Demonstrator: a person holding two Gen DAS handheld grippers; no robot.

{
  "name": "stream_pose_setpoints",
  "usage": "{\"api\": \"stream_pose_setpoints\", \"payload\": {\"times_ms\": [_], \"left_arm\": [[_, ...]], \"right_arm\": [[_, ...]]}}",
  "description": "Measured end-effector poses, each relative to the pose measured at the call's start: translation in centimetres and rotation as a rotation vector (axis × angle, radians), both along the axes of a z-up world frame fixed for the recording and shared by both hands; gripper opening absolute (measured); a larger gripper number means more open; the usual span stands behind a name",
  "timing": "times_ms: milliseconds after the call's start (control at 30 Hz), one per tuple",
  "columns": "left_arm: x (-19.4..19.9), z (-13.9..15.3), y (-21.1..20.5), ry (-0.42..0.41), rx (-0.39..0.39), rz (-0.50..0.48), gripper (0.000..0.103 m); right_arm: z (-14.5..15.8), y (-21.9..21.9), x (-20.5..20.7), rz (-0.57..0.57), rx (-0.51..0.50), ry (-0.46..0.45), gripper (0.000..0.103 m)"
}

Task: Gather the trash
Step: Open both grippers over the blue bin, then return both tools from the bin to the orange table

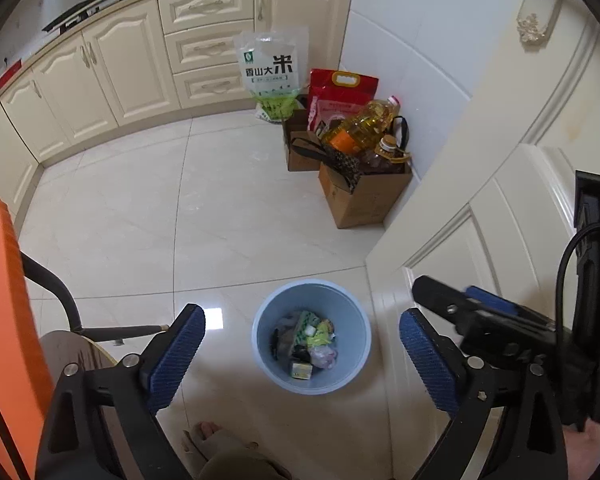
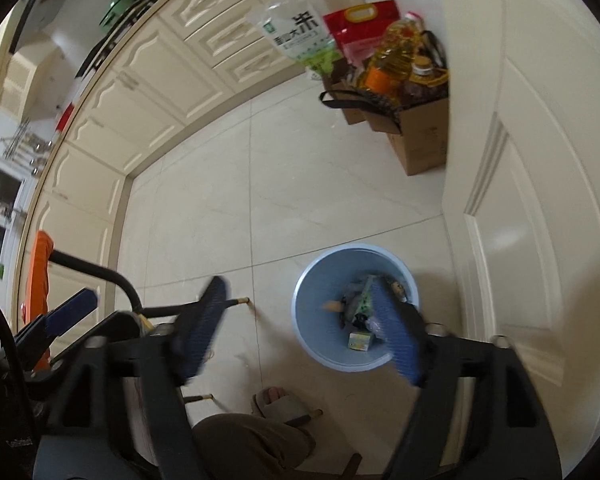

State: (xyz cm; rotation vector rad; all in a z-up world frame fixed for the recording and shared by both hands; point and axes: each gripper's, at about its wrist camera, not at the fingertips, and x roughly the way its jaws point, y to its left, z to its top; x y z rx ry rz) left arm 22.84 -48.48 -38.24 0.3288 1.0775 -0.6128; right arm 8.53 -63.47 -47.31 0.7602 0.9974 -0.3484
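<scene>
A light blue bin (image 1: 266,320) stands on the tiled floor by the door, holding wrappers, a small carton and other trash (image 1: 310,340). My left gripper (image 1: 303,314) hangs above the bin, open, with nothing between its blue pads. At the right of this view my right gripper (image 1: 456,294) is open too. In the right wrist view the same bin (image 2: 320,312) lies below my right gripper (image 2: 297,286), which is open and empty. Its right pad covers part of the trash (image 2: 358,304).
Cardboard boxes (image 1: 364,196) with oil bottles (image 1: 360,124) and rice bags (image 1: 274,68) stand in the far corner. Cream cabinets (image 1: 112,76) line the far wall, and a cream door (image 1: 500,216) is on the right. An orange chair (image 1: 4,300), a dark round table (image 1: 80,352) and a person's slippered foot (image 1: 212,440) are close.
</scene>
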Motion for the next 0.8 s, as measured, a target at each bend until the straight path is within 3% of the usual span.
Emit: {"api": "stream_pose_setpoints", "payload": {"times_ms": [100,367,533,800], "left_arm": [[-1.4,0.8,0.6,-0.03,-0.004,-0.008,0.102],[-5.9,4.6,4.3,-0.13,-0.08,-0.006,0.102],[-8.9,7.3,9.2,-0.189,-0.15,0.032,0.102],[-13.5,10.5,20.9,-0.283,-0.227,0.145,0.102]], "right_arm": [[0.6,-0.4,-0.8,-0.042,0.0,-0.006,0.103],[4.8,0.8,-2.3,-0.053,-0.033,-0.057,0.103],[9.1,3.1,-2.6,-0.026,-0.078,-0.127,0.103],[15.7,10.5,-1.4,0.105,-0.154,-0.236,0.103]]}}
